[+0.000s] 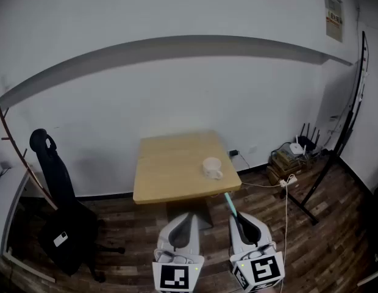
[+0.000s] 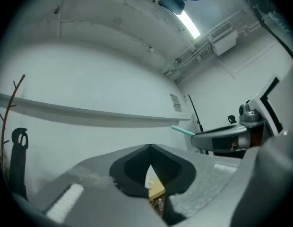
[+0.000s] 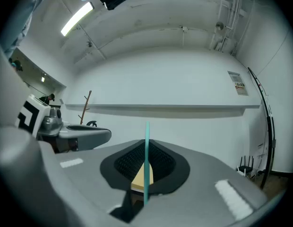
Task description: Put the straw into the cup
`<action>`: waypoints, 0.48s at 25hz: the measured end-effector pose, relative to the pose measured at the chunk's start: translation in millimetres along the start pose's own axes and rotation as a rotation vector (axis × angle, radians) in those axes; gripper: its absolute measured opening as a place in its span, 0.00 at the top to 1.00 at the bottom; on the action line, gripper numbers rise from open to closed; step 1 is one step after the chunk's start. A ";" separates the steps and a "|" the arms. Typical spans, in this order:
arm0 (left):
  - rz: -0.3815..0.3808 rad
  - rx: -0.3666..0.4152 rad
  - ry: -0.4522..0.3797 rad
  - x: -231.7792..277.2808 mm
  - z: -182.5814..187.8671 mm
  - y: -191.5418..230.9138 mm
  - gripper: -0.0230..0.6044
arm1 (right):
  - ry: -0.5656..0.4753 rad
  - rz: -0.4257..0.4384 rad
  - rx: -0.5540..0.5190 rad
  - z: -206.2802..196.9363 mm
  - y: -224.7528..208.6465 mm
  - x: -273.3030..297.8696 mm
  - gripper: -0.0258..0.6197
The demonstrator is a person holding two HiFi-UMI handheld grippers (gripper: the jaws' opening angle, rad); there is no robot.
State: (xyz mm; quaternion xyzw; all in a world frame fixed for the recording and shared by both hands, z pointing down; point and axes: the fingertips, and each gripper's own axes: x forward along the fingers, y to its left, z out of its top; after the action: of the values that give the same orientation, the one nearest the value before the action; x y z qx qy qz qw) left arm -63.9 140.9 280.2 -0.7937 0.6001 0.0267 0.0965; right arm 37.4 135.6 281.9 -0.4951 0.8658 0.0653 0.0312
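A white cup [image 1: 211, 167] with a handle stands near the right front corner of a small wooden table [image 1: 171, 163] against the wall. My two grippers are low in the head view, in front of the table and short of its edge. The right gripper [image 1: 239, 218] is shut on a teal straw [image 1: 230, 204], which sticks out past the jaw tips toward the table. In the right gripper view the straw [image 3: 146, 160] rises upright between the closed jaws. The left gripper [image 1: 188, 215] is shut with nothing in it. Through its jaws, the cup [image 2: 149, 182] shows small.
A black bag [image 1: 61, 218] on a chair stands left of the table, beside a wooden coat stand [image 1: 18, 157]. At the right, a router [image 1: 295, 148] with cables sits on the floor, next to a black stand [image 1: 335, 145]. The floor is dark wood.
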 end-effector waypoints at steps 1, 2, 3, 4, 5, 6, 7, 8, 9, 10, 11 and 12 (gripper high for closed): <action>0.000 -0.002 -0.003 0.1 0.7 0.0 0.94 | 0.000 -0.001 0.001 -0.3 -0.4 -0.5 0.92; 0.000 -0.004 -0.007 0.1 1.5 0.0 0.94 | 0.000 -0.001 0.002 -0.6 -0.7 -1.0 0.92; 0.000 -0.004 -0.011 0.1 2.3 -0.2 0.94 | 0.000 -0.002 0.003 -0.8 -1.0 -1.5 0.92; 0.000 -0.004 -0.013 0.0 2.9 -0.3 0.94 | 0.000 -0.003 0.003 -0.8 -1.1 -1.9 0.92; 0.000 -0.004 -0.014 -0.2 3.3 -0.4 0.94 | 0.000 -0.003 0.003 -0.7 -0.9 -2.2 0.92; 0.000 -0.005 -0.015 -0.5 3.5 -0.3 0.94 | -0.001 -0.003 0.003 -0.6 -0.5 -2.5 0.92; 0.001 -0.007 -0.015 -1.0 3.5 -0.3 0.94 | -0.001 -0.003 0.003 -0.5 0.1 -2.9 0.92; 0.001 -0.007 -0.014 -1.4 3.5 -0.5 0.94 | 0.000 -0.002 0.002 -0.3 0.6 -3.4 0.92; 0.001 -0.004 -0.012 -1.5 3.6 -1.0 0.94 | -0.001 -0.002 0.002 0.1 0.6 -3.9 0.92; -0.001 -0.001 -0.012 -1.1 4.1 -1.9 0.94 | -0.002 -0.001 0.002 0.7 0.1 -4.2 0.92; -0.002 0.001 -0.013 -0.4 4.8 -2.9 0.94 | -0.003 -0.001 0.001 1.4 -0.9 -4.5 0.92; -0.003 0.001 -0.014 0.4 5.5 -4.0 0.94 | -0.004 -0.001 0.001 2.0 -1.9 -4.7 0.92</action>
State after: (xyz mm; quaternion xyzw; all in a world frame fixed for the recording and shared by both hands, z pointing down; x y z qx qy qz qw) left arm -59.5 142.6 275.2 -0.7942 0.5983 0.0319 0.1010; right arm 41.4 138.9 280.3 -0.4954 0.8655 0.0660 0.0330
